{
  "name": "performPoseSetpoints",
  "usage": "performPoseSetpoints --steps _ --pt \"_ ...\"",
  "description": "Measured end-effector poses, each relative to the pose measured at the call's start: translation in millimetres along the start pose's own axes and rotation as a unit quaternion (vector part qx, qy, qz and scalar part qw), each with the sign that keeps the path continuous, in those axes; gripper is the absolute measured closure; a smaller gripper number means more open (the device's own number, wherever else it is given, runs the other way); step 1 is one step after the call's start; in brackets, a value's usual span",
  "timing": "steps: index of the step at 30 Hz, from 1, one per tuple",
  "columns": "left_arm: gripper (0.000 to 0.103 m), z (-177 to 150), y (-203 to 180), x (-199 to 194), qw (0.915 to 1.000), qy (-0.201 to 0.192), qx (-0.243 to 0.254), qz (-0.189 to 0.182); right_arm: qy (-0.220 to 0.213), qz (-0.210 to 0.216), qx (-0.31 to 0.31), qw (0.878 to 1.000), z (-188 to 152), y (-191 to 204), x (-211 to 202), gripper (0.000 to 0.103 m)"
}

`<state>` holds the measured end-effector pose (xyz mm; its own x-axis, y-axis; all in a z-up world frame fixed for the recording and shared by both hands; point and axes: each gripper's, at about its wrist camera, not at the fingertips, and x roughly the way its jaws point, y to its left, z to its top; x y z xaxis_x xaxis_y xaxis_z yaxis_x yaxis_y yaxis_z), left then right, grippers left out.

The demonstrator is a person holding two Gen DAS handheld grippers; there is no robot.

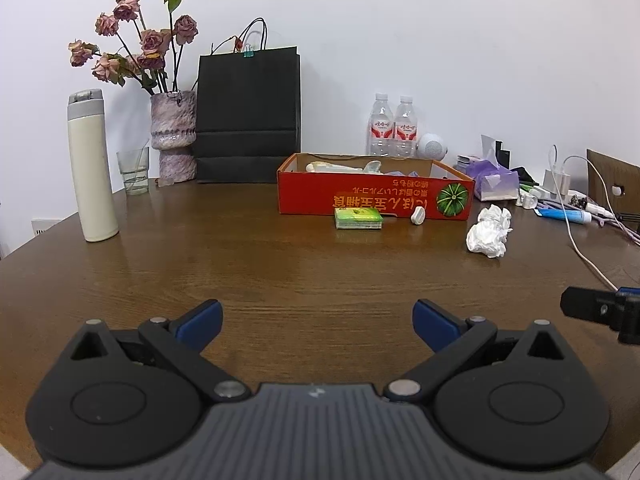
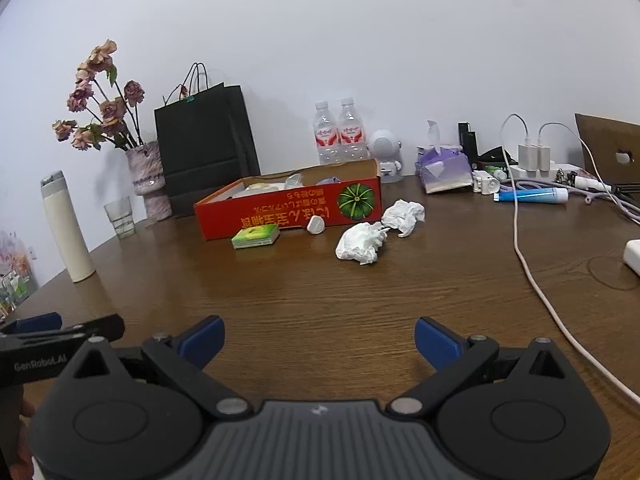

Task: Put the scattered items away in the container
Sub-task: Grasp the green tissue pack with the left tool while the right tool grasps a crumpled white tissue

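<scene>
Grippers are seen low over a brown wooden table (image 1: 240, 260): the left gripper (image 1: 318, 320) and the right gripper (image 2: 319, 338) are both held with jaws spread wide and nothing between them. Well ahead, a red cardboard box (image 2: 288, 210) is set, with a green packet (image 2: 256, 237) and a small white cap (image 2: 315, 224) just in front of it. Two crumpled tissues (image 2: 362, 242) are seen near its right end.

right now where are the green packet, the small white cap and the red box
green packet (image 1: 359, 218), left wrist view, middle of its top face
small white cap (image 2: 315, 224), right wrist view, its rounded side
red box (image 2: 280, 216), right wrist view, its printed front wall
</scene>
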<state>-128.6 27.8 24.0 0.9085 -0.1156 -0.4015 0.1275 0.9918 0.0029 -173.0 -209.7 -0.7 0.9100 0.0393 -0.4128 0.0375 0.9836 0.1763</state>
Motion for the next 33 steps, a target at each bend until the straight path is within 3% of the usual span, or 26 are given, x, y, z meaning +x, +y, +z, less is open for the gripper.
performPoseSetpoints --steps 7,13,22,28,33 --pt "0.000 32 -8 34 0.9997 -0.004 0.020 -0.017 0.023 -0.007 -0.050 0.998 21 1 41 0.006" --pt "0.000 63 -16 79 0.9992 0.005 0.029 -0.028 0.036 -0.007 -0.049 0.998 50 -11 84 0.009" --pt "0.000 98 -30 172 0.9974 0.055 0.033 -0.035 0.061 -0.019 -0.039 0.997 81 -30 159 0.011" --pt "0.000 108 -33 244 0.9945 0.100 0.016 -0.029 0.103 -0.029 -0.034 0.994 86 -38 209 0.027" --pt "0.000 106 -44 279 0.9925 0.114 0.023 -0.037 0.103 -0.026 -0.042 0.993 88 -35 223 0.043"
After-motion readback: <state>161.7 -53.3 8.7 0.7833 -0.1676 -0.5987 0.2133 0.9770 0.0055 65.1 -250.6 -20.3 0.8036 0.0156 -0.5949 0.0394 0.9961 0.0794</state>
